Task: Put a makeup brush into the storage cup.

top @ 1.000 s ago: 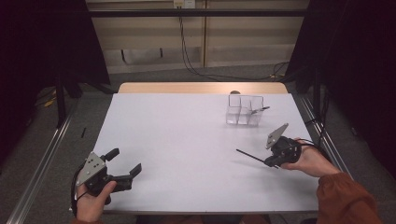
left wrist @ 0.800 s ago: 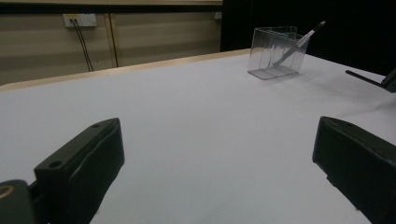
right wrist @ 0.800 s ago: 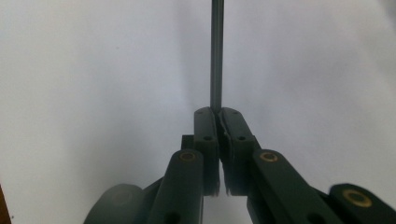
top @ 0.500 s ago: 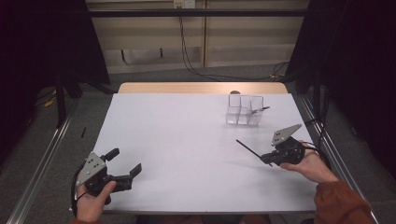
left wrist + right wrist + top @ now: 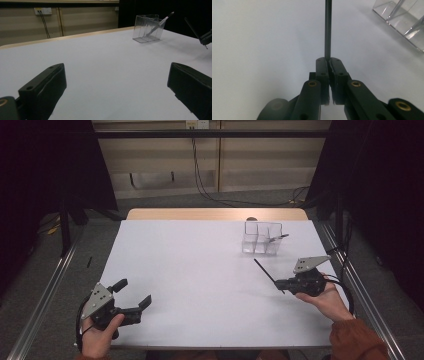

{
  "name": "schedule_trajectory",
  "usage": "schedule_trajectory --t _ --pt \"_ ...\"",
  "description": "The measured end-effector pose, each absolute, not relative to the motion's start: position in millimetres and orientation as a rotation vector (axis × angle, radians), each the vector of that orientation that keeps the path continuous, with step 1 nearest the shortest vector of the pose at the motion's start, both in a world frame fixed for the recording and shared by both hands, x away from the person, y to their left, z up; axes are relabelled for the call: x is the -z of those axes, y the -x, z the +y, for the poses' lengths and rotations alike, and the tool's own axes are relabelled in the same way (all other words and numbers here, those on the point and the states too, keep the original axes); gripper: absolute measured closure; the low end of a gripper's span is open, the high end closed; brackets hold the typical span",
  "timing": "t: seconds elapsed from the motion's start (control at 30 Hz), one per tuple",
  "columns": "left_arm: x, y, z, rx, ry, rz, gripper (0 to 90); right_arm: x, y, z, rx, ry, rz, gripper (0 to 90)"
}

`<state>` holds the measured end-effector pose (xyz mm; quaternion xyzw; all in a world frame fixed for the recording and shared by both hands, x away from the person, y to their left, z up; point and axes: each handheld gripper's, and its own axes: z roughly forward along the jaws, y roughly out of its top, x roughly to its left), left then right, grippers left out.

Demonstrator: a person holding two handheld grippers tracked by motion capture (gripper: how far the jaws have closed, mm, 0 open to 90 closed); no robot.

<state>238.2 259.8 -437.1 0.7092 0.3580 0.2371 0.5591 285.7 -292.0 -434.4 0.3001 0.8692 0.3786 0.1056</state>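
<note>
Your right gripper (image 5: 280, 283) has its jaws clamped tight on a thin black stick (image 5: 264, 272), likely a pen or brush, and you can see it dead centre in the right gripper view, the shaft (image 5: 327, 27) running straight out from between the closed pads. In the high view the stick points up and to the left across the white table (image 5: 200, 270), held low over it, so its long axis slants away from the clear holder (image 5: 262, 239) rather than toward it.

That holder sits beyond your right hand (image 5: 327, 301), toward the table's far right side, with another slim stick (image 5: 277, 238) already leaning out of it. It is near your right gripper and well apart from your left one.

Your left gripper (image 5: 131, 301) sits wide open at the near left corner, holding nothing; in its own view the two jaws stand far apart with bare table between.

So the turn matters: you'll probably need to swing the tip round and tilt it upright before dropping it in a compartment.
</note>
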Motion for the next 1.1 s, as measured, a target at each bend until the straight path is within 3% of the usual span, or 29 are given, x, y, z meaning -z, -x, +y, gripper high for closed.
schedule_trajectory --t 0.43,1.1 --pt "437 -238 261 -0.563 -1.679 0.843 2.1 428 -279 -294 -1.286 -0.934 2.329 86.8" --pt "437 -239 260 -0.558 -1.682 0.835 2.1 424 -278 -259 -1.418 -0.867 2.374 86.8"
